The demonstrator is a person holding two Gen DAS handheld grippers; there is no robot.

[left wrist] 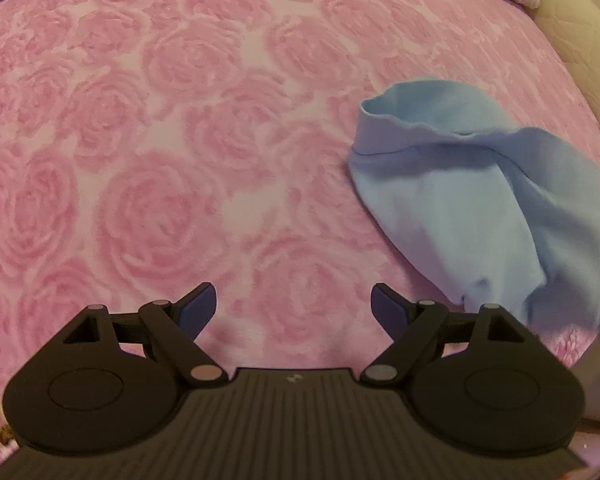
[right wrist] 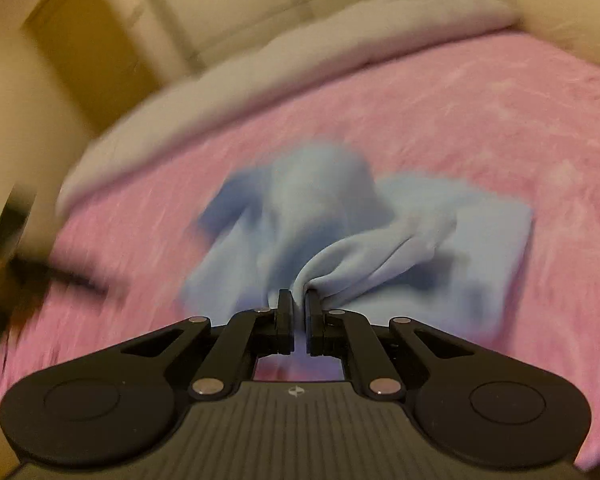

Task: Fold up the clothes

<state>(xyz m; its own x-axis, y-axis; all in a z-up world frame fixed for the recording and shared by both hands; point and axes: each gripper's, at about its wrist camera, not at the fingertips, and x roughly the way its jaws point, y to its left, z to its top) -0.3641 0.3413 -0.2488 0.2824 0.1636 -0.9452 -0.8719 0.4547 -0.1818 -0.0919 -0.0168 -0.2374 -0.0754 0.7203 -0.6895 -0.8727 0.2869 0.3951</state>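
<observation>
The blue cloth [right wrist: 340, 232] lies bunched up on the pink bed cover [left wrist: 180, 140]. The right claw [right wrist: 299, 312] is pinched tight on a fold at the near edge of the cloth, likely to lift it and spread it flat. The left claw [left wrist: 294, 308] hangs wide open and empty over the cover beside the cloth, ready to help.

The left wrist camera is looking steeply down, close over the pink rose-patterned bedspread [left wrist: 180, 140]; the right wrist camera is facing more shallowly toward the headboard [right wrist: 240, 4]; both are sharing the light blue garment [left wrist: 480, 208].

A pink rose-patterned bedspread [left wrist: 180, 140] lies below a grey blanket [right wrist: 260, 80] and cream cushion [right wrist: 560, 8].
</observation>
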